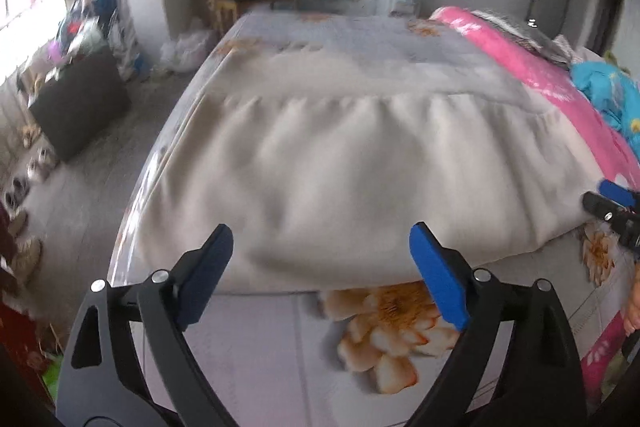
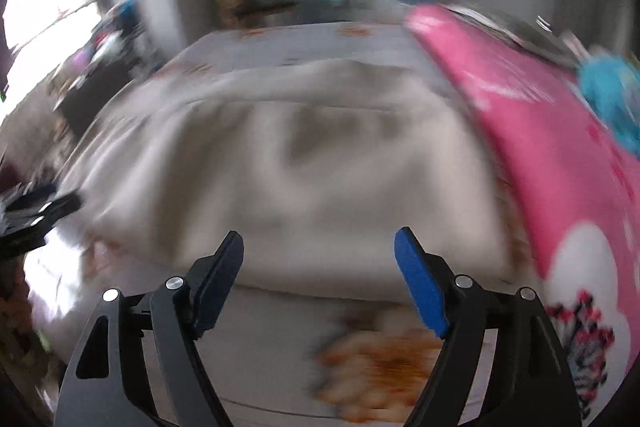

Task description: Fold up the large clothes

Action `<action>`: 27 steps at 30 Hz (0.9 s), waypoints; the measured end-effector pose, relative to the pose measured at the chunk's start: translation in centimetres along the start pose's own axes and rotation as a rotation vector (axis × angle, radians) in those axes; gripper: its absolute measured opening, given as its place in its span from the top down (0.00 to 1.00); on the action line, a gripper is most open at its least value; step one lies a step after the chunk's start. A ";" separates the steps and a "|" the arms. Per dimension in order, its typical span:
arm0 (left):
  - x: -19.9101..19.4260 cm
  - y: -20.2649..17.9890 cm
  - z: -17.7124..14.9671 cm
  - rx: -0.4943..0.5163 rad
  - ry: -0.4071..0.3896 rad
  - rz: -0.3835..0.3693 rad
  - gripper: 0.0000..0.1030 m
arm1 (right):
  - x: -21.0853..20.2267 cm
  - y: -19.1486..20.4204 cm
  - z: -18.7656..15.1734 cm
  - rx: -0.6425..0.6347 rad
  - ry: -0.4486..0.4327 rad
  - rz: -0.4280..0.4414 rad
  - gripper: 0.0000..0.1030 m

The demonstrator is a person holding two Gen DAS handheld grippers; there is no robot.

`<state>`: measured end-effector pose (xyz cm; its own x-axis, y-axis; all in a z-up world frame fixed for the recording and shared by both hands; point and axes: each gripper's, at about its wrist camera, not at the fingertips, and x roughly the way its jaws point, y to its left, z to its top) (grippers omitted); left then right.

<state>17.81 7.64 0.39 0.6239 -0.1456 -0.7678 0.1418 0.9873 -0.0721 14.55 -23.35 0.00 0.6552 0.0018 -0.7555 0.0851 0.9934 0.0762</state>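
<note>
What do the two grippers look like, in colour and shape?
The left gripper and right gripper look alike: black curved linkage arms joined by round silver pins, with triangular cut-outs in the outer links. Each carries two flat blue pads; the left pad looks darker. No cables, markings or sleeves are visible.

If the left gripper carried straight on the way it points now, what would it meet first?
Most likely the near folded edge of the cream garment lying on the floral bedsheet. The left gripper is open and empty; depth is hard to judge.
</note>
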 end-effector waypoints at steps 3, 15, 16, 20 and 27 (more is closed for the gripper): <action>0.8 0.4 -0.3 -0.034 0.030 -0.003 0.16 | 1.4 -3.5 -1.0 0.149 0.048 0.126 0.26; -8.0 -2.6 -3.4 -0.031 -0.062 -0.016 0.10 | -6.2 0.3 -5.0 0.107 -0.043 0.082 0.14; -8.9 -3.2 -3.9 -0.024 -0.067 -0.017 0.10 | -6.7 0.5 -5.4 0.116 -0.044 0.079 0.13; -10.7 -4.6 -5.3 -0.009 -0.069 -0.034 0.08 | -8.7 2.1 -6.8 0.129 -0.068 0.042 0.10; -10.3 -6.5 -7.0 0.028 0.010 0.002 0.08 | -12.0 4.9 -7.4 0.060 -0.218 -0.081 0.06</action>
<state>5.05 3.18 4.26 0.6162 -0.1432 -0.7744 0.1624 0.9853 -0.0531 1.51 -17.62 4.61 0.7903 -0.1092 -0.6029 0.1845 0.9807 0.0642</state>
